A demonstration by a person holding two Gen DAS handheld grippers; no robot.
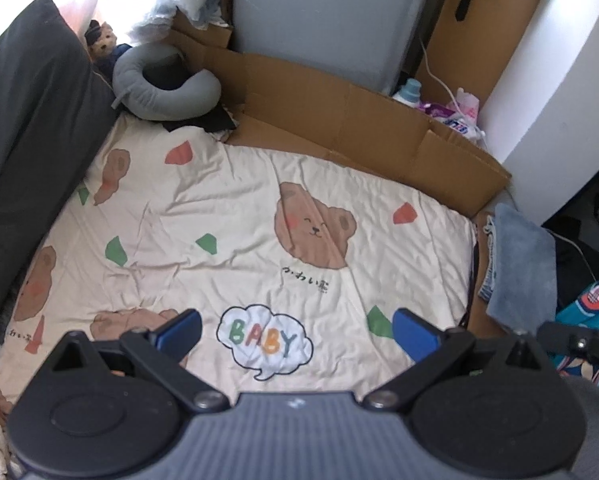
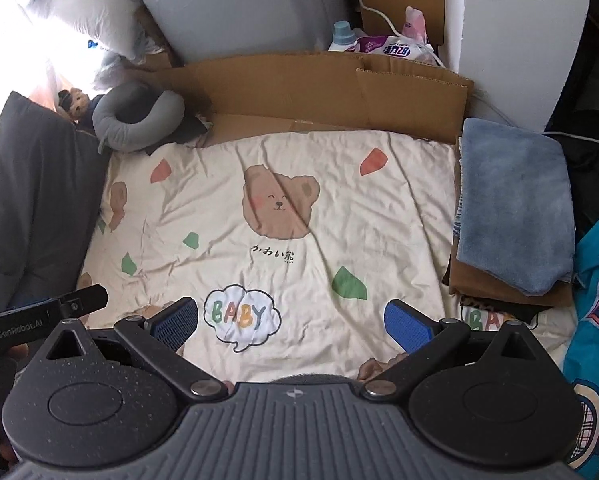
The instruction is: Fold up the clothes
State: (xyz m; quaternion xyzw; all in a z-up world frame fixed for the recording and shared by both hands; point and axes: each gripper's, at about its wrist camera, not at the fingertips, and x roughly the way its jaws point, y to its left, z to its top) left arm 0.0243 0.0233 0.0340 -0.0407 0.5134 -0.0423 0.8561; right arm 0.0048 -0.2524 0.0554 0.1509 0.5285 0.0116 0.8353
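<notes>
Covering the bed, a cream bear-print sheet (image 2: 259,216) lies bare before us; the folded clothes stack (image 2: 511,208), blue towel on top, rests at its right edge. Our left gripper (image 1: 297,330) and right gripper (image 2: 291,322) hover spread apart, grasping nothing.

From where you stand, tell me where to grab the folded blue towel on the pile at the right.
Take the blue towel by its near rounded fold, coming with the right tongs from the bedsheet side. That end overhangs the brown garment beneath, so one finger could probably slip under. Both tongs, the left too, are open and empty.
</notes>
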